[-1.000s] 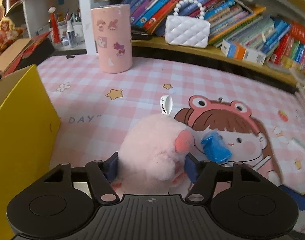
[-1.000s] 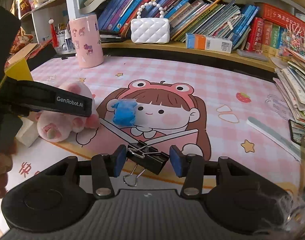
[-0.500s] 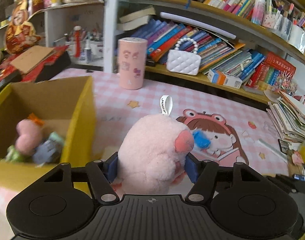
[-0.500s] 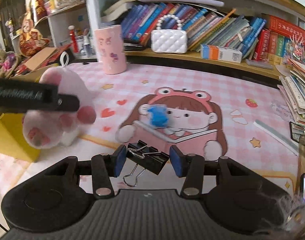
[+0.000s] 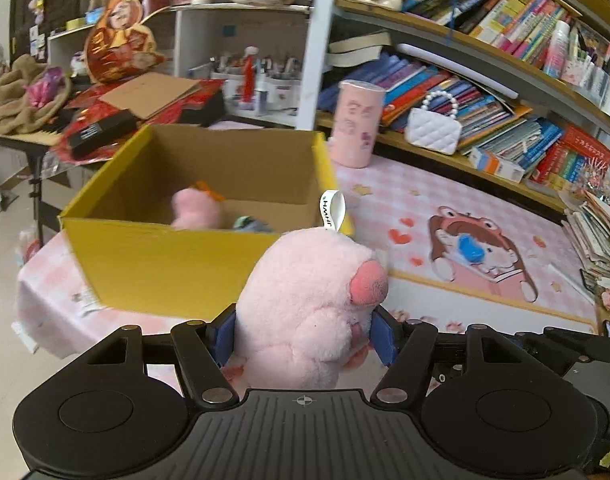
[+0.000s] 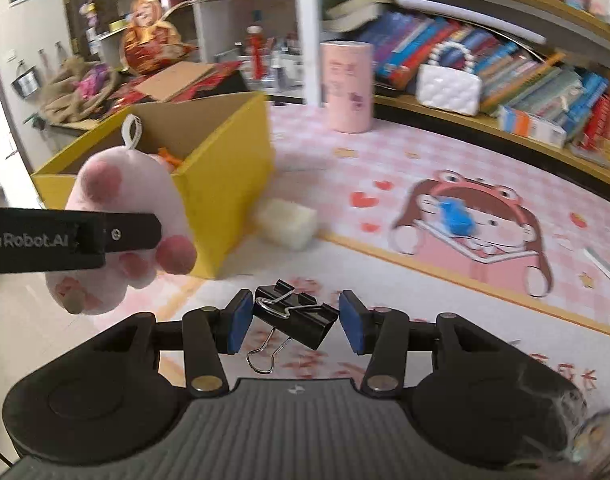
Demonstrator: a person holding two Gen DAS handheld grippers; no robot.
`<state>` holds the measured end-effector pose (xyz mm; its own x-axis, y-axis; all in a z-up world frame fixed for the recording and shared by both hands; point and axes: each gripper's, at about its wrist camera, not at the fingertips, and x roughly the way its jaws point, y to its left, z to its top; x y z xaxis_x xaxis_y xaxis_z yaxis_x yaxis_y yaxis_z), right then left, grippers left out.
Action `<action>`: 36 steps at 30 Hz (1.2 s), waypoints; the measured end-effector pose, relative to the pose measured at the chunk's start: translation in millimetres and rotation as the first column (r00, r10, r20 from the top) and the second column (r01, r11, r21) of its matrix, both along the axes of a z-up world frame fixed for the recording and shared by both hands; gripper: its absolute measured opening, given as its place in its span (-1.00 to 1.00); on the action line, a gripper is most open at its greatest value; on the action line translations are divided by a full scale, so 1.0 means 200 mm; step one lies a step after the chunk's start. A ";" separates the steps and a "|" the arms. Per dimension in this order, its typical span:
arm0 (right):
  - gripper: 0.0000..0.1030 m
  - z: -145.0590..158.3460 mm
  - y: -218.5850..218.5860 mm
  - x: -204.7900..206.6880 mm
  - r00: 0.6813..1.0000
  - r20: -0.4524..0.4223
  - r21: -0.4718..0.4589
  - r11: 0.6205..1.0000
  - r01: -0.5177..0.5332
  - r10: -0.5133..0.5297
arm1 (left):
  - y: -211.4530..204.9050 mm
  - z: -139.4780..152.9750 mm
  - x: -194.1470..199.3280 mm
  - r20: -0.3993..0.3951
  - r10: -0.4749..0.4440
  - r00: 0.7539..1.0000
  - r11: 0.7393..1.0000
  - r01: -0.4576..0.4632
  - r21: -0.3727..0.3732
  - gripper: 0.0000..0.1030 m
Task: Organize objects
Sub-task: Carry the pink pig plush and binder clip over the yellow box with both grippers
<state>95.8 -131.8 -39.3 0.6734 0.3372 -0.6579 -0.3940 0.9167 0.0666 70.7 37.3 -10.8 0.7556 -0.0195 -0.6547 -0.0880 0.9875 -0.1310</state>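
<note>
Clearing the near wall of the yellow box (image 5: 161,256) is the main requirement: the pink plush toy (image 5: 309,304) should be well over the opening before release, and set down beside the items already inside rather than on them. The left gripper (image 5: 303,334) has its jaws partly closed, pads pressed into the plush on both sides; the toy is carried in the air near the box's front corner. The right gripper (image 6: 291,322) is narrowly closed on a black binder clip (image 6: 295,314), held above the mat. A pale foam block (image 6: 287,224) lies just beside the box. A small blue object (image 6: 457,216) remains on the mat (image 6: 445,320), well apart.
</note>
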 end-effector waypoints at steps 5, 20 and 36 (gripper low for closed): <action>-0.12 0.01 0.19 -0.11 0.999 -0.009 -0.007 0.999 -0.033 0.033 | 0.14 -0.01 -0.11 -0.011 -0.007 1.000 1.000 0.007 -0.002 0.28; -0.12 0.02 0.56 -0.39 1.000 0.003 0.006 1.000 -0.027 0.027 | 0.51 -0.02 -0.35 -0.007 -0.025 1.000 1.000 0.025 0.003 0.28; -0.12 0.11 0.77 -0.43 0.996 0.088 -0.010 1.000 -0.018 0.018 | 0.71 0.07 -0.35 0.096 0.001 0.995 0.999 -0.004 0.033 0.28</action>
